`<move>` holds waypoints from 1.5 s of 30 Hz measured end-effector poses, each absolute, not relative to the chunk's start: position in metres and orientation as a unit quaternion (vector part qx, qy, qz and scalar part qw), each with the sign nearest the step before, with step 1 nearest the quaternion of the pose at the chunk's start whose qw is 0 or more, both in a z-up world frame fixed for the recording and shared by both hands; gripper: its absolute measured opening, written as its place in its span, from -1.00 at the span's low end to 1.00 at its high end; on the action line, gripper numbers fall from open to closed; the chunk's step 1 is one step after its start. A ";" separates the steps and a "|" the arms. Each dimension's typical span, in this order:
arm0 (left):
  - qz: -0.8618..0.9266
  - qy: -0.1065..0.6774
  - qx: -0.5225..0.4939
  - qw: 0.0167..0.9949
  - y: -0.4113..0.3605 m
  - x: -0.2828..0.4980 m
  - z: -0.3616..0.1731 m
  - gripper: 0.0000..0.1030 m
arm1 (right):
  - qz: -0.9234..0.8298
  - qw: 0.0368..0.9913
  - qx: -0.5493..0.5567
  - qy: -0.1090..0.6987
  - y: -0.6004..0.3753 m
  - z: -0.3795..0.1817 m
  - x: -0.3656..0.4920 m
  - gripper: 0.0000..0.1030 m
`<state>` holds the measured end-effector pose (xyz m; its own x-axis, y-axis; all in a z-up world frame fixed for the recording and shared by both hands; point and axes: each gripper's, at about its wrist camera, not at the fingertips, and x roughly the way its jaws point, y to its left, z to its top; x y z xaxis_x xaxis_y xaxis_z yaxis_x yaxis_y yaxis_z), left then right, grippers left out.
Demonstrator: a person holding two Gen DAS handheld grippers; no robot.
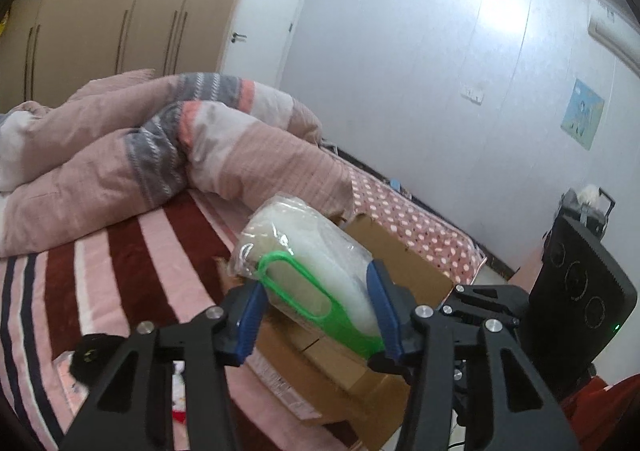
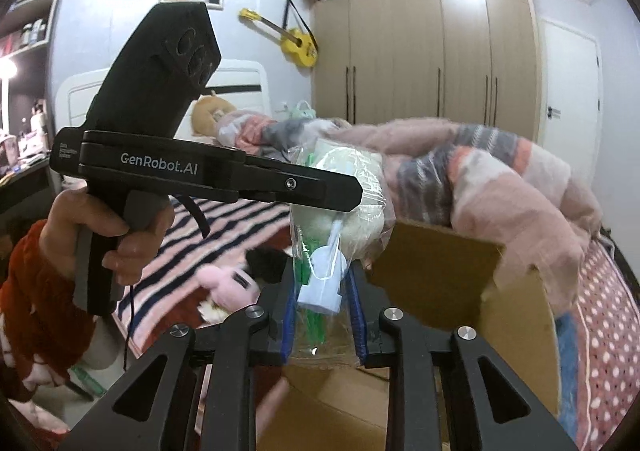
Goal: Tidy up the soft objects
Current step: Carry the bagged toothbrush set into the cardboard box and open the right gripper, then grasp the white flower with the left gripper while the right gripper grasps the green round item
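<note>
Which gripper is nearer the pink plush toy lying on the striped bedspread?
Right. The right gripper sits just beside the pink plush toy; the left gripper is higher, above it.

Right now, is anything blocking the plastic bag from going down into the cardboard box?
Nothing visible does. The plastic bag hangs right above the open cardboard box, held by both the left gripper and the right gripper. The box's flaps stand open.
</note>
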<state>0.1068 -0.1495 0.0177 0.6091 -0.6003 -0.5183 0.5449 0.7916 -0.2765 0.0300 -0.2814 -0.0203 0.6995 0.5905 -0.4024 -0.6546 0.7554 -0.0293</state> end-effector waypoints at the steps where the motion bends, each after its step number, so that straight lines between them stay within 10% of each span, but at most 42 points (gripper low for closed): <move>1: -0.320 0.310 -0.039 0.894 -0.158 0.111 0.014 -0.10 | 0.338 0.918 -0.084 0.192 -0.286 -0.022 0.032 -0.60; 10: -0.313 0.324 -0.009 0.893 -0.184 0.131 -0.003 -0.01 | 0.326 0.909 -0.090 0.244 -0.318 -0.049 0.067 -0.50; 15: -0.302 0.316 -0.003 0.899 -0.184 0.133 -0.004 0.64 | 0.310 0.908 -0.097 0.263 -0.319 -0.061 0.084 0.22; 45: -0.112 0.268 -0.021 0.957 0.015 0.041 0.002 0.99 | 0.316 0.917 -0.132 0.206 -0.219 -0.025 0.035 0.22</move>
<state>0.0408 0.0149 0.0025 0.8312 -0.2255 -0.5081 0.2032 0.9740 -0.0998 0.0352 -0.2191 -0.0248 0.7151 0.5252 -0.4613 -0.6340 0.7652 -0.1116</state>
